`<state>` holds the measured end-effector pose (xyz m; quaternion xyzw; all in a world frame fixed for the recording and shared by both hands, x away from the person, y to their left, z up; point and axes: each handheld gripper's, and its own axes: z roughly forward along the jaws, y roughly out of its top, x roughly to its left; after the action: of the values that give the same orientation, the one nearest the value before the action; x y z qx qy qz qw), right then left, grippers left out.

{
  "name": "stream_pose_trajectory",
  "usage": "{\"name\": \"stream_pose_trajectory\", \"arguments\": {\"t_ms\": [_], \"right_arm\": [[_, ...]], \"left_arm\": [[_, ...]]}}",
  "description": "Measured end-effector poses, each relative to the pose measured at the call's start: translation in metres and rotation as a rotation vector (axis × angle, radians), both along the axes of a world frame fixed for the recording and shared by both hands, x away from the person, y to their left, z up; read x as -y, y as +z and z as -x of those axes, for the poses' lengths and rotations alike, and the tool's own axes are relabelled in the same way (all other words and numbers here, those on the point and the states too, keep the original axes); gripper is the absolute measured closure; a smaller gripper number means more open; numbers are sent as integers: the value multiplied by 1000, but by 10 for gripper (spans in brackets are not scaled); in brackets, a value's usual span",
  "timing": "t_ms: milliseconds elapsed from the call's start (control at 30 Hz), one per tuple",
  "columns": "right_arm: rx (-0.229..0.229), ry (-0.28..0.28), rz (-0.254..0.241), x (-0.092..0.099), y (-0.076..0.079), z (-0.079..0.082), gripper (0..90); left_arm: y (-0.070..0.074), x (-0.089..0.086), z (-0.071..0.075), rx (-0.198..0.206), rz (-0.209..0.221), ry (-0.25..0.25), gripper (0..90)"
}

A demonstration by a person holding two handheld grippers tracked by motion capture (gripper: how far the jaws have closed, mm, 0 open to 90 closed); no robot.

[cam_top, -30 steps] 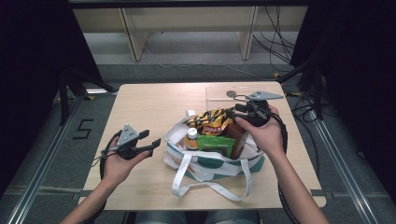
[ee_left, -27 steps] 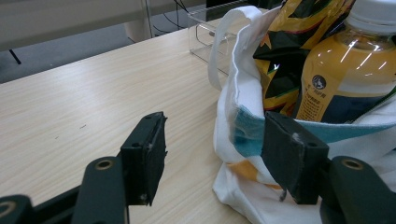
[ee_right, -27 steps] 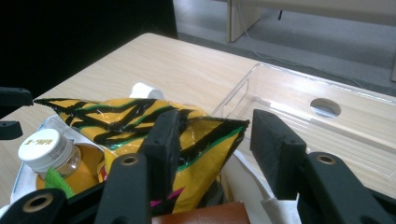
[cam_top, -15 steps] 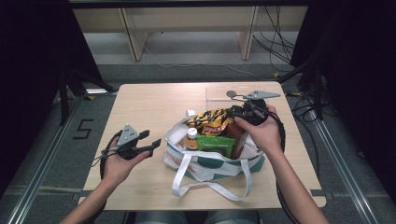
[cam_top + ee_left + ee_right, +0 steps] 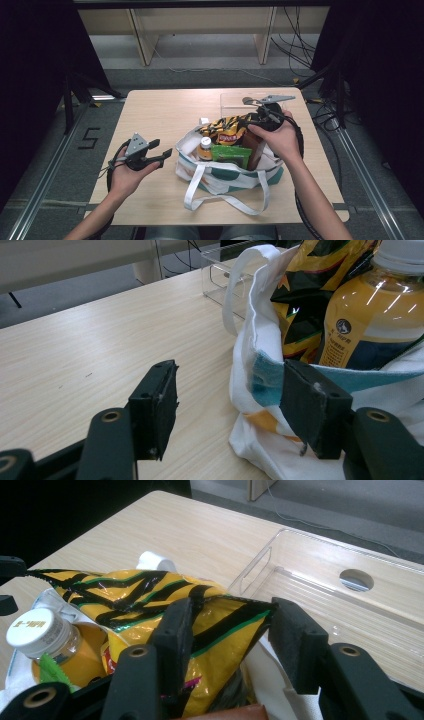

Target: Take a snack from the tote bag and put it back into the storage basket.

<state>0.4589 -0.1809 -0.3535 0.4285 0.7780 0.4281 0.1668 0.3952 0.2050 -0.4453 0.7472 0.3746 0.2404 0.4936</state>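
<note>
While the left gripper (image 5: 162,152) waits spread and empty beside the tote bag (image 5: 220,172), nothing there has changed. In the bag, the yellow chip bag (image 5: 165,610) sits between the right gripper (image 5: 230,630) jaws, which closed and have just reopened; its pads aren't clearly pinching, so the lift-out probably needs another squeeze.

- The snack bag (image 5: 150,600) is showing glossy, crinkled foil-like plastic — yellow with black stripes.
- The tote bag (image 5: 220,175) is looking like soft matt cloth.
- The bottle (image 5: 370,315) is gleaming as smooth clear plastic.
- The bench (image 5: 165,115) is showing pale, smooth wood grain.
- The tray (image 5: 350,605) is shining — clear hard plastic.
- The right hand-held gripper (image 5: 230,630) is wearing matt black pads.
</note>
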Motion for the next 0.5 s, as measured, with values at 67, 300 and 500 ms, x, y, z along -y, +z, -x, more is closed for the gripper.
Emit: {"name": "stream_pose_trajectory", "arguments": {"t_ms": [67, 300, 500], "right_arm": [[-5, 15, 7, 1, -1, -2, 531], [51, 50, 79, 0, 1, -4, 694], [16, 64, 84, -3, 2, -1, 820]], "left_arm": [[0, 0, 0, -2, 3, -2, 393], [1, -1, 0, -2, 0, 1, 393], [0, -1, 0, -4, 0, 2, 393]]}}
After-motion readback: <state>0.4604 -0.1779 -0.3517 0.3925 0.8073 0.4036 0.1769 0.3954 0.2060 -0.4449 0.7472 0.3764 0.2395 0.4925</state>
